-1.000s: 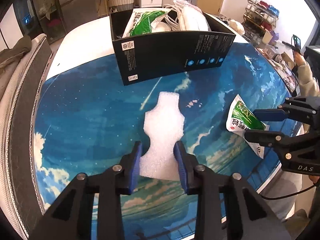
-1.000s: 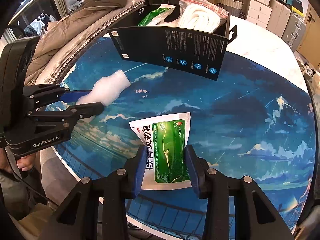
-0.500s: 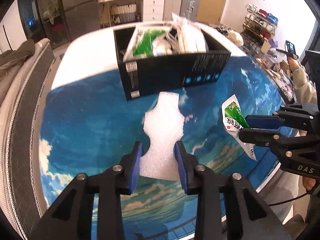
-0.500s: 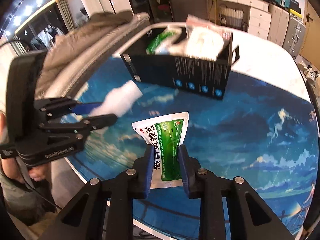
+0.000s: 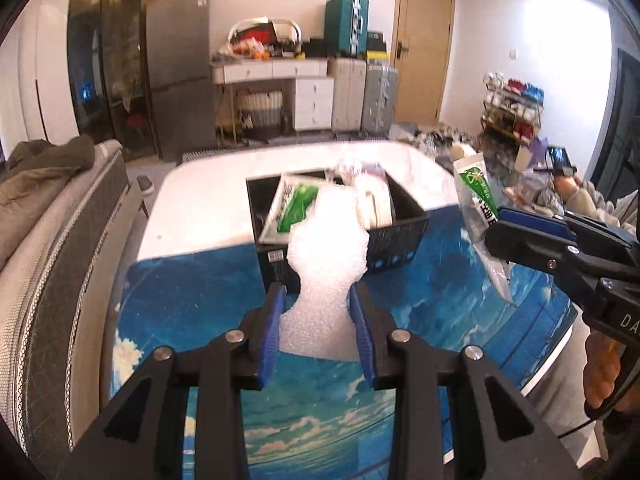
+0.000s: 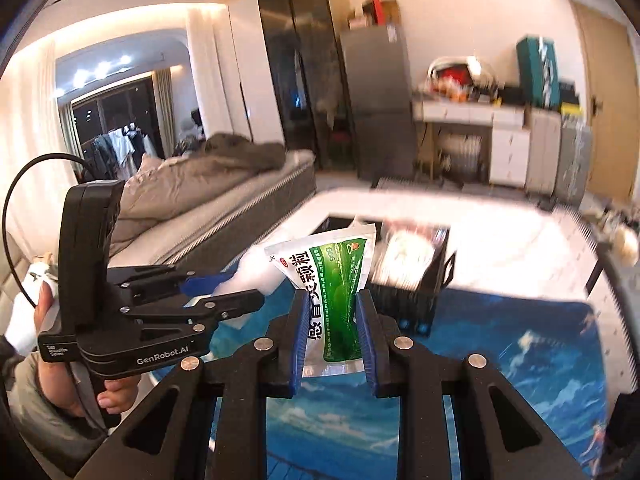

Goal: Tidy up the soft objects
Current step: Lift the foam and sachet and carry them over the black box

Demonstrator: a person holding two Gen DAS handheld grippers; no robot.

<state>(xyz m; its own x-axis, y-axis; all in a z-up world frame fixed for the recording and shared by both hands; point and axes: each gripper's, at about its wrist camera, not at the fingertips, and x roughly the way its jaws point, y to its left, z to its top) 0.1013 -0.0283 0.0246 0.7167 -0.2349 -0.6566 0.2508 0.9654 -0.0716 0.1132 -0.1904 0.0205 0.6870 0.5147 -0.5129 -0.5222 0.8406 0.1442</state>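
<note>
Both pieces have come up off the blue mat since a second ago, and I now hold them in the air short of the box.

My left gripper is clamped on the white foam piece, just as it was a second back; my right gripper has just been closing its jaws and now pinches the green-and-white pouch, which stands up between the pads. I judge both lifts done, with the carry to the box next. Beyond them on the table, the black box already holds another green pouch and a bag of white stuff, so room is tight.
</note>
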